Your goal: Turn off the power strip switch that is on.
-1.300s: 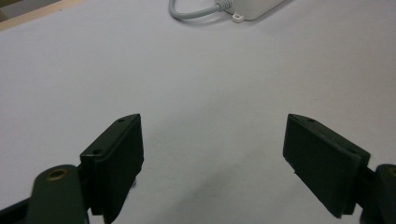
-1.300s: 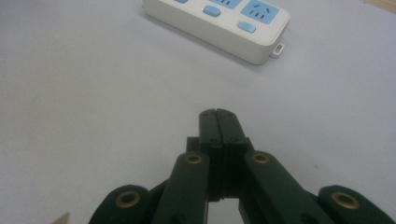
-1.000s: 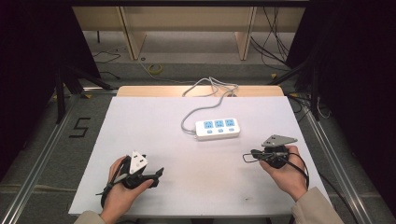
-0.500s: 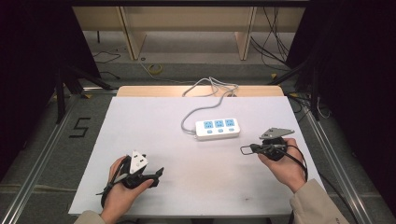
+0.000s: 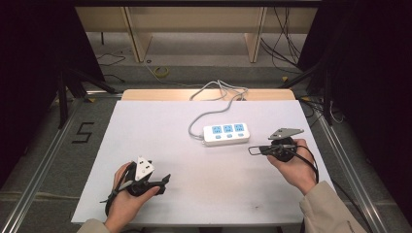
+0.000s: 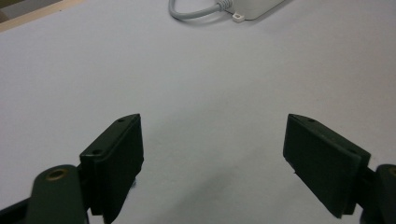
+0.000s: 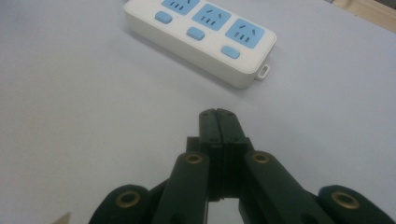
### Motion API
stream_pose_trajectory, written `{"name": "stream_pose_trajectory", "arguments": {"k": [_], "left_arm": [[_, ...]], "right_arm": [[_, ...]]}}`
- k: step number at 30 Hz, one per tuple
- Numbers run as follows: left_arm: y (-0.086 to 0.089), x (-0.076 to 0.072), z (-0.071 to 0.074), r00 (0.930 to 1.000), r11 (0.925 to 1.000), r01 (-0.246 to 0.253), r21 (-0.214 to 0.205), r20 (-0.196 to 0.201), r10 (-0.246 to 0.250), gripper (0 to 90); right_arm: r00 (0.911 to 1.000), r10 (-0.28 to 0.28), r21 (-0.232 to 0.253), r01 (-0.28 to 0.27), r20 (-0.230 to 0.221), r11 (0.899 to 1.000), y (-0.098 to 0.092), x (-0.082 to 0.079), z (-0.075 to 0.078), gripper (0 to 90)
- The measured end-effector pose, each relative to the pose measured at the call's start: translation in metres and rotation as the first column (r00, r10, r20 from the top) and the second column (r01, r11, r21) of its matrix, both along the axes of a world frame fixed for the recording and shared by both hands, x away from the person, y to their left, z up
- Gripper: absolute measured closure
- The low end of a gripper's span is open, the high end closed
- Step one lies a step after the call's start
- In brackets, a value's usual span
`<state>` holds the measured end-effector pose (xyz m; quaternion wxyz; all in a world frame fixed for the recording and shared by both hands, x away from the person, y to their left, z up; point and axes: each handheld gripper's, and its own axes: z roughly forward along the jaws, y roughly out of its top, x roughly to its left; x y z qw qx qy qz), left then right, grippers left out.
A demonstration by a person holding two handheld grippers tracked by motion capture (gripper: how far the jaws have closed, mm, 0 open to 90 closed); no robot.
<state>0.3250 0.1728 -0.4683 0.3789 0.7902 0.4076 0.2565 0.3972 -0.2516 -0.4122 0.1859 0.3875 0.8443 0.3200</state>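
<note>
Right gripper point(image 5: 253, 150) jaws clamped flat together, nothing between them; in the right gripper view point(image 7: 218, 116) the pads meet in one closed seam. Versus a second ago: the right hand point(image 5: 290, 165) has shifted up-table and a bit inward, so the closed tip now sits just off the right end of the power strip point(image 5: 226, 134), near but not touching. Half a second ago it was already most of the way there. Left side unchanged across all three high frames.

Left gripper point(image 5: 163, 180) released, jaws spread wide and empty, bare table surface between them in the left gripper view point(image 6: 212, 154). Left hand point(image 5: 127, 190) sits at the near left of the table, well apart from the strip.

Power strip: white, three blue sockets with a blue switch under each, lying flat around table centre, slightly right. In the right gripper view point(image 7: 201, 32) it lies just ahead of the closed tip, mounting tab on its near end. Grey cord point(image 5: 214, 97) leaves its left end, loops back and goes over the far edge.

Room: white table top point(image 5: 160, 131) is bare on the left half and along the near edge. Right hand is close to the right table edge; aluminium rails point(image 5: 350, 170) run along both sides below it. Wooden strip point(image 5: 145, 94) borders the far edge.
</note>
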Motion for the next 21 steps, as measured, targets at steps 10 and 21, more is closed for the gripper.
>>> {"name": "stream_pose_trajectory", "arguments": {"k": [10,21], "left_arm": [[0.000,0.000,0.000,1.0000,1.0000,0.001,0.001,0.000,-0.001,19.8],[0.000,0.000,0.000,1.0000,1.0000,0.003,0.009,0.003,-0.003,19.8]], "right_arm": [[0.9999,0.004,-0.012,-0.005,-0.015,1.000,0.005,0.010,0.004,90.0],[0.9997,0.004,-0.026,-0.005,-0.025,1.000,0.008,0.020,0.007,90.0]]}}
